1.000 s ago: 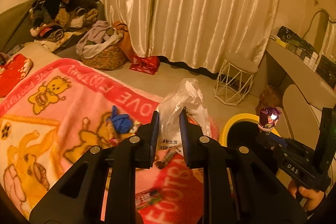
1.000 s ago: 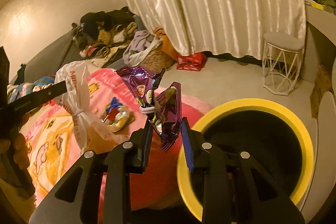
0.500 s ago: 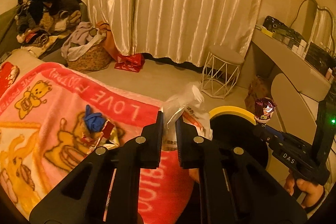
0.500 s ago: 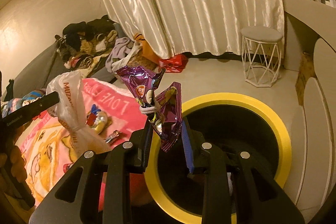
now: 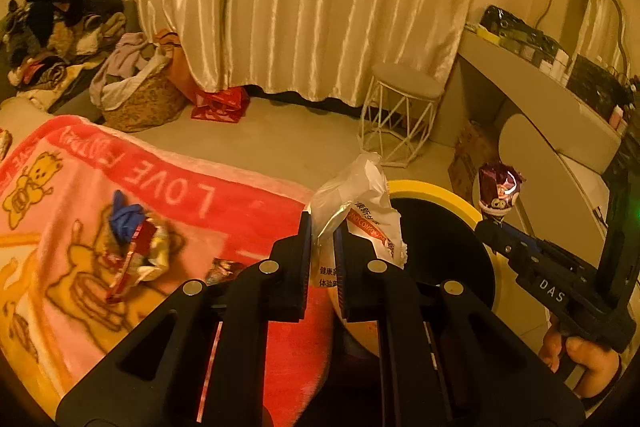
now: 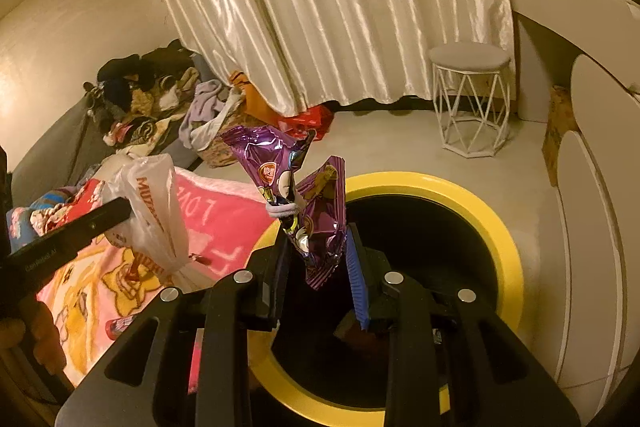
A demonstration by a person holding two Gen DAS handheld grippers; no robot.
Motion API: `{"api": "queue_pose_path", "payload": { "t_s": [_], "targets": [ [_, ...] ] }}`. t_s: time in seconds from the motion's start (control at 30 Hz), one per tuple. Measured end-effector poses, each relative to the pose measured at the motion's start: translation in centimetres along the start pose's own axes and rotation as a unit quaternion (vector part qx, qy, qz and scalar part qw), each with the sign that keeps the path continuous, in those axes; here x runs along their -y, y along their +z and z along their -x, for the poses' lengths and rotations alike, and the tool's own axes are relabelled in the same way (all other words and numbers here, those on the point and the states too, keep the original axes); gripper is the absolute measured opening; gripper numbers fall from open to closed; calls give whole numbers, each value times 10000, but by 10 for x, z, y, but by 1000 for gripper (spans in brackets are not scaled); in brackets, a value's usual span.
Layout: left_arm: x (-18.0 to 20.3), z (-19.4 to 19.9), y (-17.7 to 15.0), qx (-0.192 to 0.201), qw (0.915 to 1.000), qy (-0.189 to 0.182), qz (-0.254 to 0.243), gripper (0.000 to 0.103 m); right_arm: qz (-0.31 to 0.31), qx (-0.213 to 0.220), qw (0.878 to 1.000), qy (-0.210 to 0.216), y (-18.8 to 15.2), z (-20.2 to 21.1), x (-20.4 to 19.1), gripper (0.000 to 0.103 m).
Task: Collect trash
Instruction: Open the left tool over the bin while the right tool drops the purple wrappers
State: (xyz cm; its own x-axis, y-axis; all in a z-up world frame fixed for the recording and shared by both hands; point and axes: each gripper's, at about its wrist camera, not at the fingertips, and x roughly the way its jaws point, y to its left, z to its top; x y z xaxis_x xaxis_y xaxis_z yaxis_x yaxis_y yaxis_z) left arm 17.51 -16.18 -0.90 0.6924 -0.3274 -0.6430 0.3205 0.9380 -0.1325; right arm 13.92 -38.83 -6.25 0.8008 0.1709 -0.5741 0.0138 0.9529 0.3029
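The left gripper pinches a white plastic bag; the right gripper, lettered "DAS", clamps a purple snack wrapper. The blanket reads "LOVE".

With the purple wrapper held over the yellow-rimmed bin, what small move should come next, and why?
Probably open the right gripper to drop the purple wrapper. Its lower end already hangs over the dark mouth of the yellow-rimmed bin, so it would likely fall in. The left gripper, pinching the white plastic bag, could follow.

Black hand-held gripper, silver screws, blue pads
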Motion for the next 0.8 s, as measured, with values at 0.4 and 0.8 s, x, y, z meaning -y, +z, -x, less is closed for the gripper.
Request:
{"api": "queue_pose_path", "payload": {
  "t_s": [0.4,0.8],
  "targets": [
    [22,-32,-9,-277,9996,-88,-37,7,-327,-115,9989,-317,-5,-7,29,26],
    [27,-61,-17,-513,9986,-103,36,7,-400,-323,9977,-442,-16,-20,39,26]
  ]
}}
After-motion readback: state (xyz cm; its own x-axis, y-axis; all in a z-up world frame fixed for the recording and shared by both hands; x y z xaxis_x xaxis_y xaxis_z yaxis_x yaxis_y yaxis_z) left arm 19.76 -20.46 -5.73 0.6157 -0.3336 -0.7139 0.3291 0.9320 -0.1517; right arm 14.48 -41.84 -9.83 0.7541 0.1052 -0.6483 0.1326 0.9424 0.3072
